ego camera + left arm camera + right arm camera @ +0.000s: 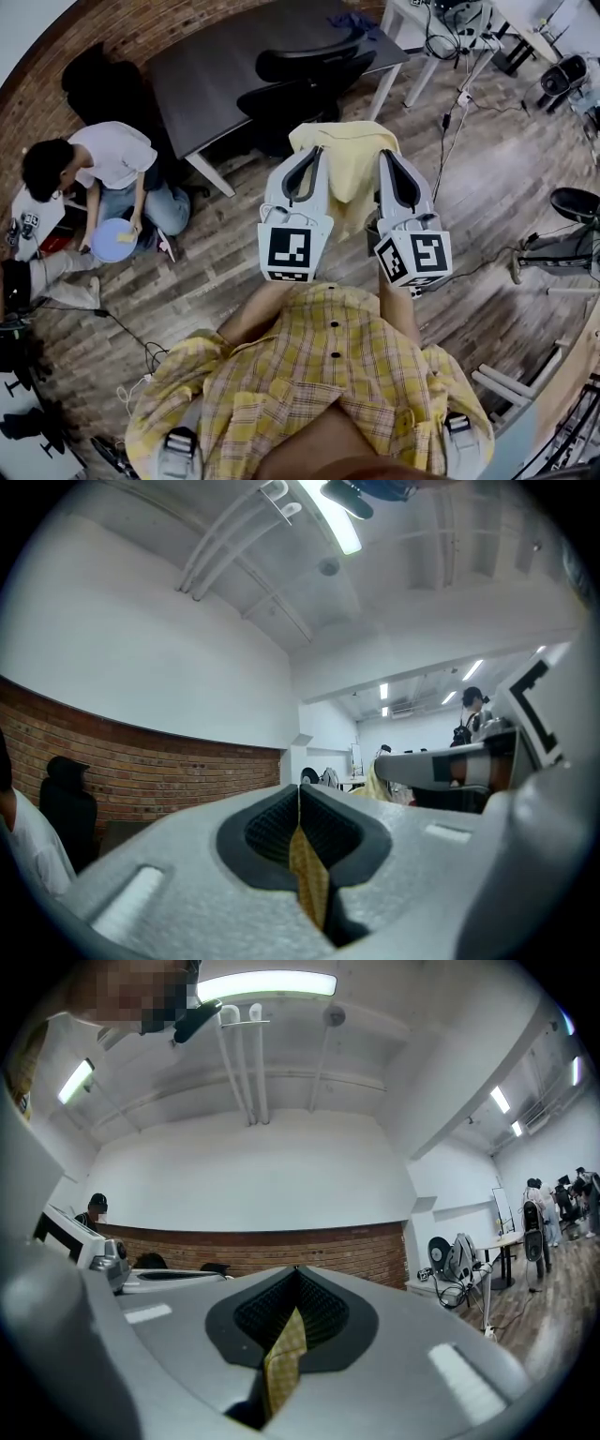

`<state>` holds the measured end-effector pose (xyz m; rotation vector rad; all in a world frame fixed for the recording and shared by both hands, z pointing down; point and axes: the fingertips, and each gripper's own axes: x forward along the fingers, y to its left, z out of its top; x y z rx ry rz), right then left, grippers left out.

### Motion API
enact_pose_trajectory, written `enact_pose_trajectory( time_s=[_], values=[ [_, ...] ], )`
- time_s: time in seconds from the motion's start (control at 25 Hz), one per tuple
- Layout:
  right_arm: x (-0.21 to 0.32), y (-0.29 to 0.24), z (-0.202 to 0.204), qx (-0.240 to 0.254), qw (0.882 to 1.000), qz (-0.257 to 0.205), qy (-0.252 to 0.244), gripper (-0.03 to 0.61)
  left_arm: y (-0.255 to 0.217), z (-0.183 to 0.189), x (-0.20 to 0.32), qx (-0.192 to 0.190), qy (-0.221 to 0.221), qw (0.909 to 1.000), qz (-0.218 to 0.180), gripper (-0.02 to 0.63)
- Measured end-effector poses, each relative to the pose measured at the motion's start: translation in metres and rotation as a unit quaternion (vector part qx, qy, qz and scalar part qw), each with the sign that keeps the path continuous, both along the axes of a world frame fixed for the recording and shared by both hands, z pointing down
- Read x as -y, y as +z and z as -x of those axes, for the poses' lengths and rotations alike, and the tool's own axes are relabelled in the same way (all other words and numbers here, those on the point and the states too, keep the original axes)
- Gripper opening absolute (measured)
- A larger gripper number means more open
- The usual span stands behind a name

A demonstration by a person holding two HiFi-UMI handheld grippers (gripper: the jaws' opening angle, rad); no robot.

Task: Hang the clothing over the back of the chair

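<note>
In the head view a yellow plaid shirt point(328, 366) hangs close below me from both grippers. My left gripper point(305, 167) is shut on a fold of it, and that plaid cloth point(309, 878) shows pinched between the closed jaws of the left gripper point(300, 803). My right gripper point(398, 171) is likewise shut, with a strip of the plaid cloth point(281, 1363) caught in the right gripper point(295, 1288). Both grippers point upward, side by side. Beyond them lies a pale yellow cloth point(342, 155); what it rests on is hidden. A black office chair point(300, 84) stands farther off.
A dark table point(216, 75) stands behind the black chair. A person point(103, 173) sits on the wooden floor at the left with a blue round object point(114, 240). A white desk point(441, 28) with cables is at the back right, and another chair base point(574, 204) at the right.
</note>
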<state>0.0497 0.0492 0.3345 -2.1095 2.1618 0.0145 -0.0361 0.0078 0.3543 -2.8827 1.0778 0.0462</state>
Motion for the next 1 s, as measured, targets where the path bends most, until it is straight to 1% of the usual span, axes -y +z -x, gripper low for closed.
enact_pose_trajectory(
  time_s=[0.12, 0.24, 0.48, 0.72, 0.88, 1.0],
  values=[
    [0.016, 0.001, -0.01, -0.007, 1.0, 0.006, 0.001, 0.008, -0.001, -0.011, 0.015, -0.004, 0.004, 1.0, 0.003, 0.008],
    [0.033, -0.003, -0.021, -0.016, 1.0, 0.008, 0.012, 0.008, -0.006, -0.022, 0.033, -0.015, 0.017, 0.9997, 0.009, 0.008],
    [0.092, -0.023, -0.041, -0.021, 0.999, -0.015, 0.022, 0.008, -0.025, -0.037, 0.096, -0.022, 0.018, 0.9995, -0.011, 0.008],
    [0.134, -0.041, -0.055, -0.02, 0.999, -0.034, 0.024, 0.008, -0.041, -0.05, 0.138, -0.021, 0.021, 0.9993, -0.023, 0.008],
    [0.159, -0.047, -0.058, -0.018, 0.999, -0.036, 0.025, 0.008, -0.045, -0.054, 0.161, -0.017, 0.026, 0.9991, -0.028, 0.008],
    [0.172, -0.051, -0.06, -0.018, 0.999, -0.039, 0.024, 0.008, -0.052, -0.056, 0.176, -0.03, 0.023, 0.9987, -0.034, 0.008]
  ],
)
